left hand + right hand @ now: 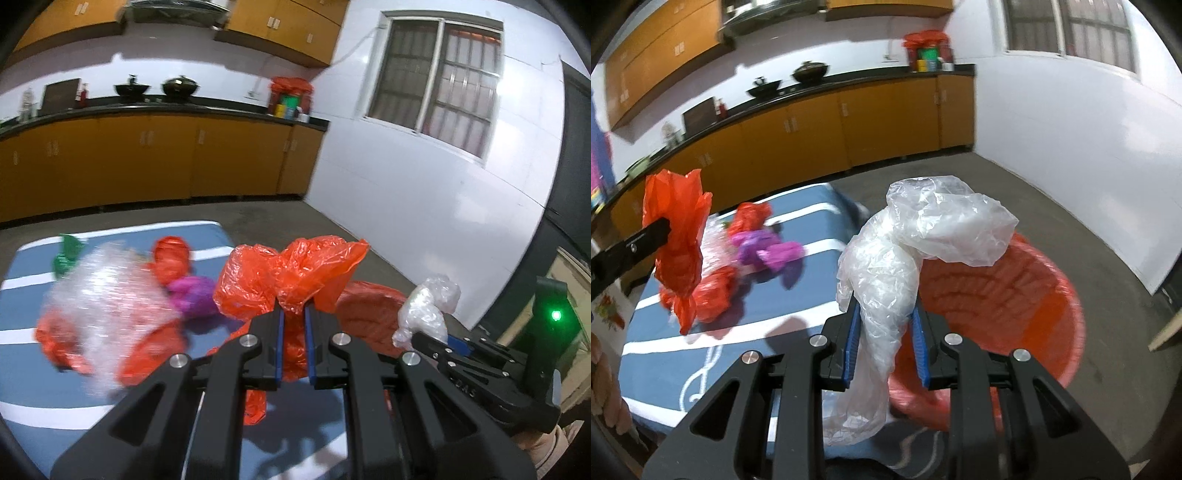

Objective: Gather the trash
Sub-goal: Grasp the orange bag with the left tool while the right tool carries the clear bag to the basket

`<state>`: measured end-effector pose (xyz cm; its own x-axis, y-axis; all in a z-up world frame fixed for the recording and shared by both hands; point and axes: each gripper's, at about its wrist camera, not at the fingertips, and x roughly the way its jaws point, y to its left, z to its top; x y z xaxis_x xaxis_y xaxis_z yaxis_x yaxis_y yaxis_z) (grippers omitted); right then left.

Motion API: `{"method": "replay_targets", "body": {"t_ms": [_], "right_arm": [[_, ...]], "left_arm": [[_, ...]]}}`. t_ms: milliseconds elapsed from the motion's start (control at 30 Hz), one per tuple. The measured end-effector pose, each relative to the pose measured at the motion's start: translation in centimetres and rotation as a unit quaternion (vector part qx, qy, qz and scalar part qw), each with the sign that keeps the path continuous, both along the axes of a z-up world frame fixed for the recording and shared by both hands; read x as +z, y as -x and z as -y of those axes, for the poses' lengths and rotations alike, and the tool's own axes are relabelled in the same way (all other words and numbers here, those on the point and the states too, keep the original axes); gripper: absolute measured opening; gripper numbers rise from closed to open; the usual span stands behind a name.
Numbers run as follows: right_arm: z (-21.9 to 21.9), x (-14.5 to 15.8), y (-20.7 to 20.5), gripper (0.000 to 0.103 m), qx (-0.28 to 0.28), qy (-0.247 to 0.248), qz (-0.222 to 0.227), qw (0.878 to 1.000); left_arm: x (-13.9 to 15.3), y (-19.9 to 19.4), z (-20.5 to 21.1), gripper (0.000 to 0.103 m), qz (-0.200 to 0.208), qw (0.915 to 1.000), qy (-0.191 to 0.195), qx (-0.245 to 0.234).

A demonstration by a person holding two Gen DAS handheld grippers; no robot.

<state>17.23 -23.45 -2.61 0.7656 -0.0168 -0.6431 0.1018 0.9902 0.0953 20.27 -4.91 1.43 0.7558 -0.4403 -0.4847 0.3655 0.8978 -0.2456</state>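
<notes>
While both jaws pinched bags, the right gripper (884,325) held its clear bag (923,236) just short of the bin (1052,295), nearer than the left gripper (294,314) with its orange bag (288,273).

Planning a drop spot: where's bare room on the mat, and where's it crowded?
Free: the striped mat between the purple wad and the red basket, and its near part. Crowded: far left, around the red bags and bubble wrap.
</notes>
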Motion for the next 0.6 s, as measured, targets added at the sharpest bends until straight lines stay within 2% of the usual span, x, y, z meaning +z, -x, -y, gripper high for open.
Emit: {"method": "replay_targets", "body": {"t_ms": [333,600], "right_arm": [[5.6,-1.5,0.6,0.026,-0.054,-0.009,-0.015,0.998],[7.8,-2.0,0.5,0.026,-0.073,-0.02,-0.017,0.997]], "left_arm": [[-3.0,-2.8,8.5,0.011,-0.048,0.9954,0.03,-0.077],[-4.7,-5.2,12.5,0.011,-0.067,0.9914,0.031,-0.108]]}}
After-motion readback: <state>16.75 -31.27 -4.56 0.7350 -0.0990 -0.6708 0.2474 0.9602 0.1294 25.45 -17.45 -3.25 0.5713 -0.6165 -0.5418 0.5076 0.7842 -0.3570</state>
